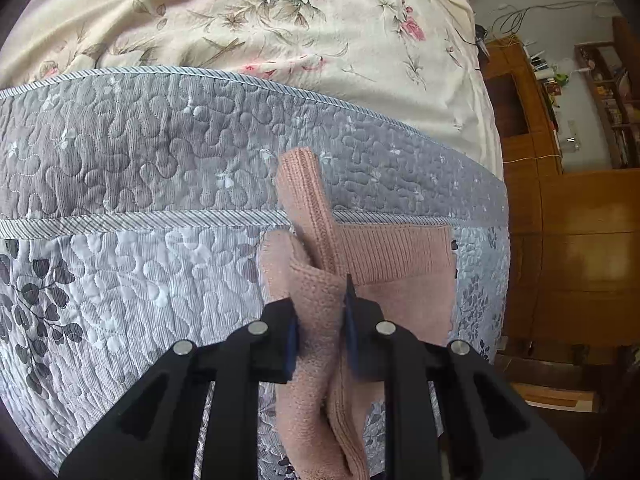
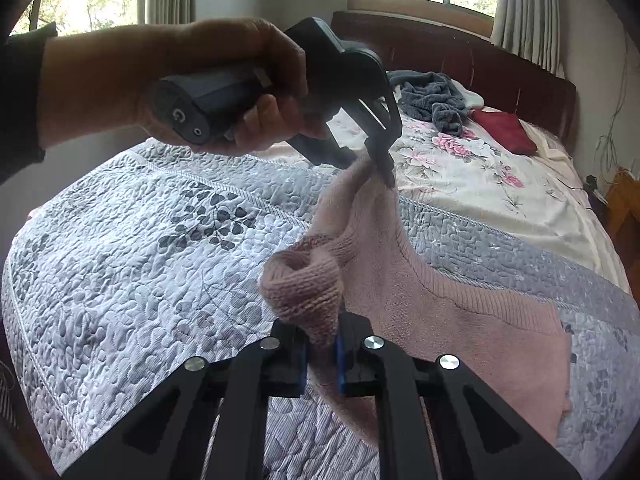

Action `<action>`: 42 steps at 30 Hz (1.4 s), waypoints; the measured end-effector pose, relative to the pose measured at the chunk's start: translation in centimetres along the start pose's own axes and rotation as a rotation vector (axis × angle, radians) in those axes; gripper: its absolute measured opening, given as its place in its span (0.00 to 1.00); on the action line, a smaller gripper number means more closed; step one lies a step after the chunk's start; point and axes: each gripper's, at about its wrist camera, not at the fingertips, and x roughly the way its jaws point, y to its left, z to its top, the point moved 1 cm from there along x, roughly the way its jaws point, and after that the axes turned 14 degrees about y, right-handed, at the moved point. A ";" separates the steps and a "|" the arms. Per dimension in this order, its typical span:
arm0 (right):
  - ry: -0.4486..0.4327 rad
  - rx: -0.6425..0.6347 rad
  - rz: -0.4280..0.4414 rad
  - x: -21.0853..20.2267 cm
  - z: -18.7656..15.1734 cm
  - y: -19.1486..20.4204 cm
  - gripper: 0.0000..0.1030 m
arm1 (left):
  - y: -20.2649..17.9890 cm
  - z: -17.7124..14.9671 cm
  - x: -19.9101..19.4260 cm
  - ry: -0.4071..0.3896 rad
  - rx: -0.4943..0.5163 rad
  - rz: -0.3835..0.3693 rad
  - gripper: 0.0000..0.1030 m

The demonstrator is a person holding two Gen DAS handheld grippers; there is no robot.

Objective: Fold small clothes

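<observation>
A small pink knitted garment (image 1: 380, 256) hangs partly lifted over the grey quilted bedspread (image 1: 120, 280). My left gripper (image 1: 322, 340) is shut on a bunched edge of it, and a ribbed strip (image 1: 304, 200) trails forward from the pinch. In the right wrist view the same garment (image 2: 460, 320) drapes from two held points down to the quilt (image 2: 140, 260). My right gripper (image 2: 322, 364) is shut on a rolled corner. The left gripper (image 2: 370, 162), held by a hand (image 2: 240, 88), pinches the garment's upper edge above the bed.
A cream floral sheet (image 1: 280, 28) covers the bed beyond the quilt. A dark grey towel (image 2: 432, 100) and a red cushion (image 2: 504, 130) lie near the dark headboard (image 2: 500, 68). Wooden furniture (image 1: 580, 240) stands past the bed's right edge.
</observation>
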 end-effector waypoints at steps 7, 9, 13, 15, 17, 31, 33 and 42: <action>-0.025 0.056 0.013 -1.7 0.0 -2.4 0.10 | -3.4 0.0 -0.3 -0.004 0.027 0.033 0.16; -0.030 0.070 0.017 -2.1 -0.1 -3.0 0.10 | -4.3 0.0 -0.3 -0.005 0.032 0.039 0.16; -0.043 0.087 0.016 -3.0 -0.3 -4.0 0.10 | -5.9 0.0 -0.4 -0.008 0.039 0.056 0.16; -0.048 0.094 0.017 -3.3 -0.4 -4.5 0.10 | -6.7 -0.1 -0.4 -0.010 0.041 0.065 0.16; -0.055 0.100 0.017 -3.7 -0.4 -5.0 0.10 | -7.5 -0.2 -0.4 -0.013 0.043 0.072 0.16; -0.088 0.199 0.042 -5.6 -1.7 -9.4 0.10 | -12.7 0.1 0.7 -0.019 0.060 0.111 0.16; -0.089 0.214 0.047 -5.7 -2.0 -10.1 0.10 | -13.3 0.2 1.1 -0.017 0.063 0.116 0.16; -0.092 0.281 0.072 -6.3 -3.3 -12.9 0.10 | -16.1 0.6 2.7 -0.012 0.073 0.151 0.16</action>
